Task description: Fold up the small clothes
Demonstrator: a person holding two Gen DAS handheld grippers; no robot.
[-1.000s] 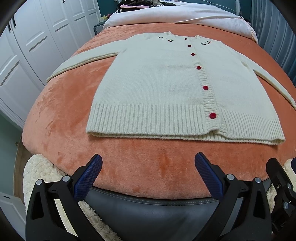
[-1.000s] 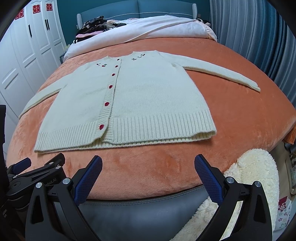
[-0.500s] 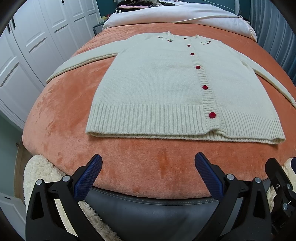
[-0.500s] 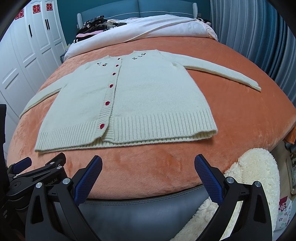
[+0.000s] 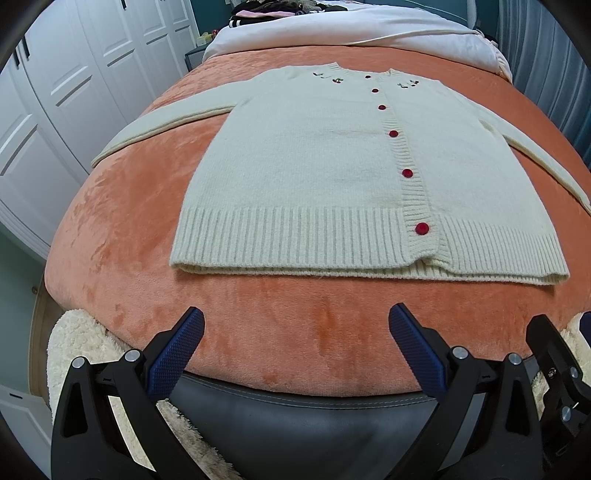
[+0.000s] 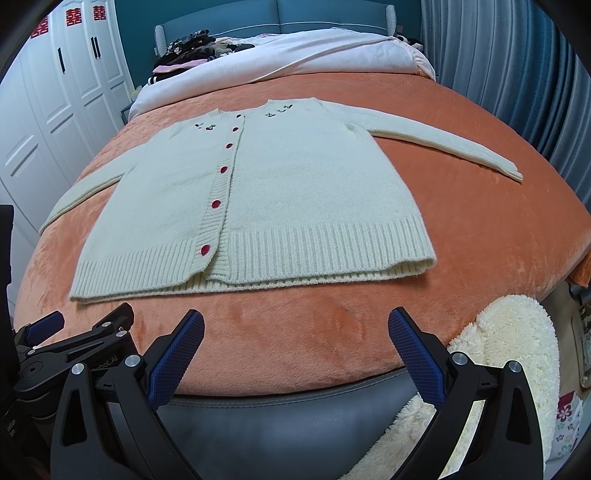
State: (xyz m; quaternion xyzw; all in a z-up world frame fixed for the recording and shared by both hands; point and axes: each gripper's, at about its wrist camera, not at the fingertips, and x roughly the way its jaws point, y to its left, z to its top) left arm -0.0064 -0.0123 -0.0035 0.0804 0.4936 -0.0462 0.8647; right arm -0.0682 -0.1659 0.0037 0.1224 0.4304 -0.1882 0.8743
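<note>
Only the right wrist view shows the ribbed knit cardigan point(image 6: 295, 192) sleeve's cuff, mid-right. Left gripper point(image 5: 295, 332) and right gripper point(image 6: 295, 332) gape wide, empty, over plush orange blanket point(image 6: 480, 229).

Orange plush blanket point(image 6: 480, 236) is covering the bed, white wardrobe doors point(image 6: 48, 122) standing left, blue curtains point(image 6: 517, 74) hanging right, teal headboard point(image 6: 280, 18) behind.

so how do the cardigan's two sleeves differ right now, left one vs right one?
On the cream knit cardigan, the left sleeve runs toward the white wardrobe side, and its cuff reaches the edge of the orange plush blanket. The right sleeve points toward the blue curtain side, and its cuff sits well inside the blanket. Both lie flat, straight and unfolded, angled down from the shoulders.
</note>
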